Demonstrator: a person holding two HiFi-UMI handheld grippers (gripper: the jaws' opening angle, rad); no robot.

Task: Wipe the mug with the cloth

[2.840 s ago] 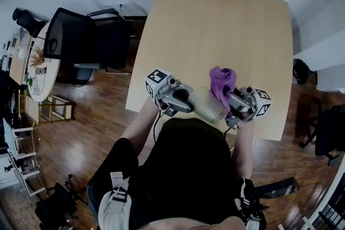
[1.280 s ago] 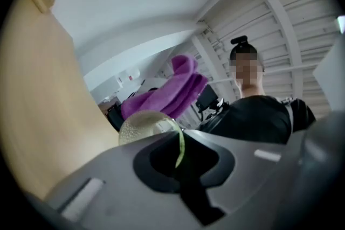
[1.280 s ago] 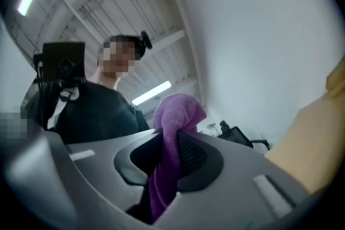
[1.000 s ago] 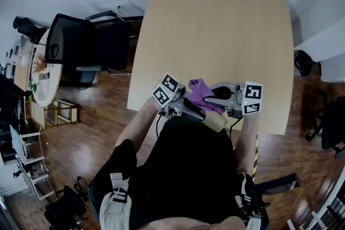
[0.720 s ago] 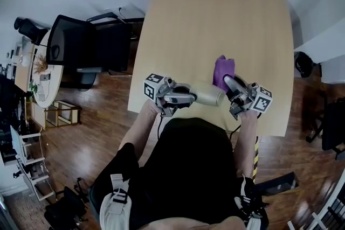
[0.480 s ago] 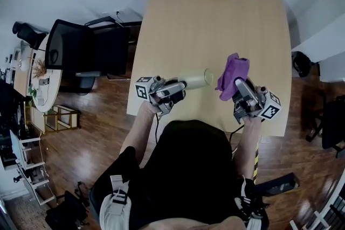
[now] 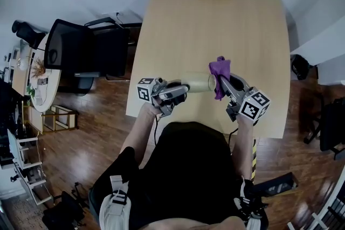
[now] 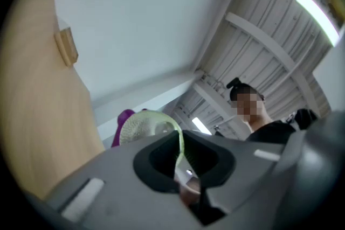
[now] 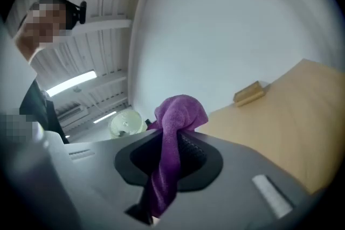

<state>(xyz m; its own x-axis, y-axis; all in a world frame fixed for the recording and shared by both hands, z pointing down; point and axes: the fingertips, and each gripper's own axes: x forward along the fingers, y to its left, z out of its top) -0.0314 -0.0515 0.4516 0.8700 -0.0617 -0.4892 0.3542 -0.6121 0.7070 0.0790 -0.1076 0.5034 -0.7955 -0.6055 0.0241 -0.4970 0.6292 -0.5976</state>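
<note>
Top: black top (image 7: 188, 169), plain, covering the torso.
Legs: dark trousers (image 7: 110, 167), left of the black top.
Shoes: white and grey with black straps; left shoe (image 7: 113, 206) and right shoe (image 7: 251, 207), at the black top's lower corners.
Left gripper (image 7: 185, 85): grey casing, black recess round the jaws; left marker cube (image 7: 145, 90) white with black squares.
Right gripper (image 7: 220, 81): same grey build; right marker cube (image 7: 254, 106) alike.
Cable: thin black cable (image 7: 156, 127), at the black top's upper left edge.
</note>
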